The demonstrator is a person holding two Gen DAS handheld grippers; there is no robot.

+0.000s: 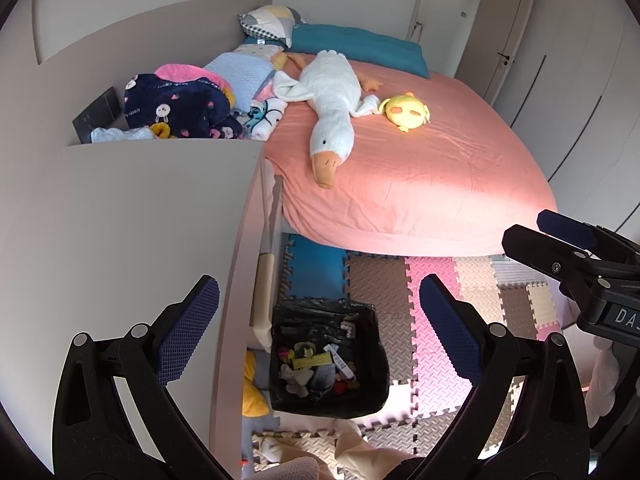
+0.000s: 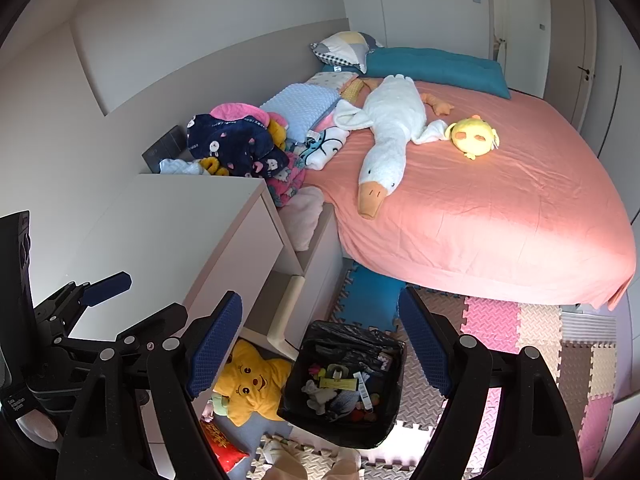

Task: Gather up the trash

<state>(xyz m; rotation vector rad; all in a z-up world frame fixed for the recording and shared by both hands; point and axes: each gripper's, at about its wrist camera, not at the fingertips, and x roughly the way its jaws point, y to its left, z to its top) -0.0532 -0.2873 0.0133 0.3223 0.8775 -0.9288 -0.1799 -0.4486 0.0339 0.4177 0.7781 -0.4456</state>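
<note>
A bin lined with a black bag (image 1: pixel 280 392) stands on the foam floor mats beside a white cabinet; it also shows in the right wrist view (image 2: pixel 294 412). Several bits of trash (image 1: pixel 320 368) lie inside it, seen too in the right wrist view (image 2: pixel 340 390). My left gripper (image 1: pixel 320 332) is open and empty, held high above the bin. My right gripper (image 2: pixel 322 344) is open and empty, also above the bin. The right gripper shows at the right edge of the left wrist view (image 1: pixel 560 240), and the left gripper at the left edge of the right wrist view (image 2: pixel 96 292).
A white cabinet (image 1: pixel 140 220) stands left of the bin. A bed with a pink sheet (image 1: pixel 420 168) holds a white goose plush (image 1: pixel 332 100), a yellow plush (image 1: pixel 406 111) and piled blankets (image 1: pixel 180 104). A yellow star plush (image 2: pixel 250 384) lies under the cabinet. Coloured foam mats (image 1: pixel 432 320) cover the floor.
</note>
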